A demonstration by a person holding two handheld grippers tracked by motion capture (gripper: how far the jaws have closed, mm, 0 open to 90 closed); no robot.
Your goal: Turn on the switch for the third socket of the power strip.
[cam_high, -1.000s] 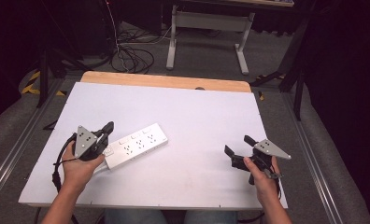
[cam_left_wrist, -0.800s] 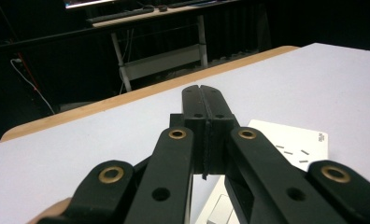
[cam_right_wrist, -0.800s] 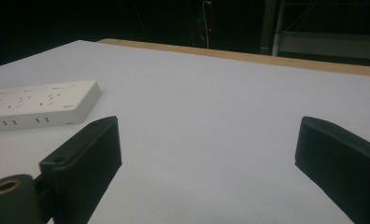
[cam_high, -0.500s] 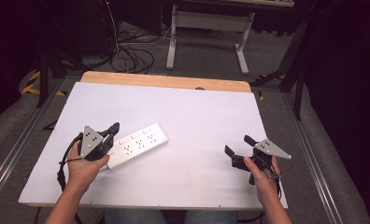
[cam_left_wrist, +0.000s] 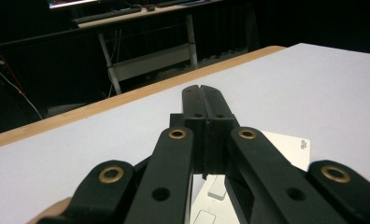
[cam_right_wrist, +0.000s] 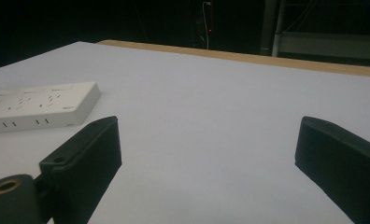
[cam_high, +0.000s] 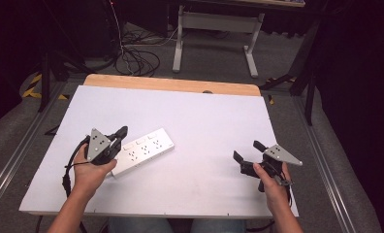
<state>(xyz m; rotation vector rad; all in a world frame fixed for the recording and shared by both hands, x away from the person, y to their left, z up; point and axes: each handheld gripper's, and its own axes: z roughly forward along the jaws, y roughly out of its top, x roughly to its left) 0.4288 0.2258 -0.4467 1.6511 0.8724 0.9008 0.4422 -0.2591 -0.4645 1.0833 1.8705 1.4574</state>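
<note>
A white power strip (cam_high: 144, 150) lies flat at an angle on the left half of the white table top (cam_high: 204, 116). My left gripper (cam_high: 122, 131) hovers over the strip's left end with its jaws pressed together and nothing between them. In the left gripper view the shut gripper (cam_left_wrist: 203, 93) points across the table, and the strip (cam_left_wrist: 286, 144) shows just beneath it. My right gripper (cam_high: 247, 150) is held near the table's front right, open and empty. In the right gripper view the gripper (cam_right_wrist: 209, 135) has its jaws wide apart, with the strip (cam_right_wrist: 38, 109) far off at the left.
A wooden strip (cam_high: 170, 83) borders the table's far edge. Beyond it a metal desk frame (cam_high: 214, 29) stands on the floor, with cables (cam_high: 136, 58) lying at the far left. Metal rails (cam_high: 326, 160) run along both sides of the table.
My left hand has shifted slightly to the right, closer over the strip's left end. The right hand and the strip have stayed where they were.
</note>
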